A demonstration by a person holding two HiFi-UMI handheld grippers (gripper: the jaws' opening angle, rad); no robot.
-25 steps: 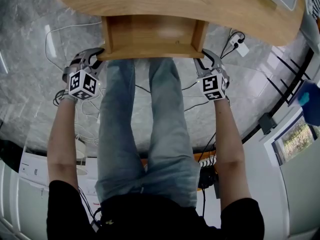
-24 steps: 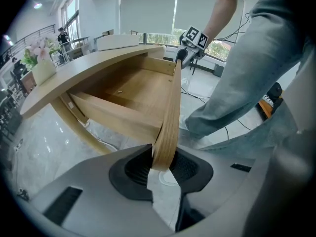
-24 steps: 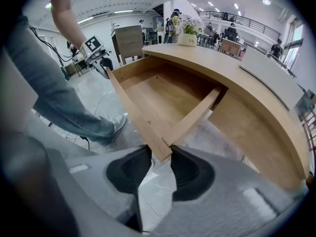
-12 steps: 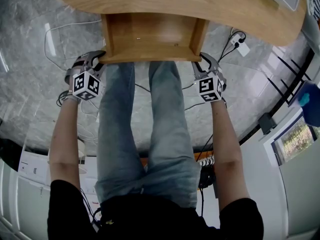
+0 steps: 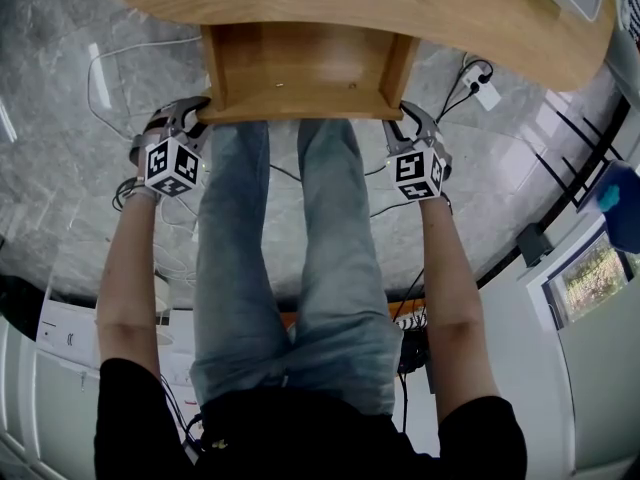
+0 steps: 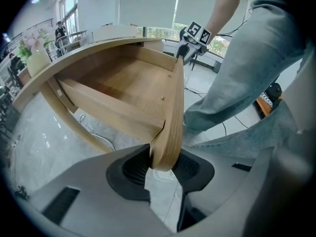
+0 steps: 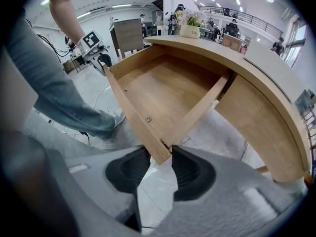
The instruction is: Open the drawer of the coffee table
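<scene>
The wooden drawer (image 5: 300, 68) stands pulled out from under the curved coffee table top (image 5: 400, 8), and its inside is bare. My left gripper (image 5: 200, 115) is at the left end of the drawer front (image 6: 173, 107). That corner sits between its pads, which still touch it while the jaws are opening (image 6: 163, 164). My right gripper (image 5: 400, 118) holds the right corner of the drawer front (image 7: 133, 117) between its pads (image 7: 160, 162). Each gripper shows far off in the other's view: the right gripper (image 6: 190, 36) and the left gripper (image 7: 96, 46).
The person's legs in jeans (image 5: 300, 258) stand between the two arms, right below the drawer. Cables (image 5: 130, 63) and a power strip (image 5: 480, 93) lie on the grey marble floor. A white cabinet (image 5: 70, 338) is at the lower left.
The drawer came slightly further out toward the person with both grippers at its front corners, then held still. Both grippers stay at the corners.
</scene>
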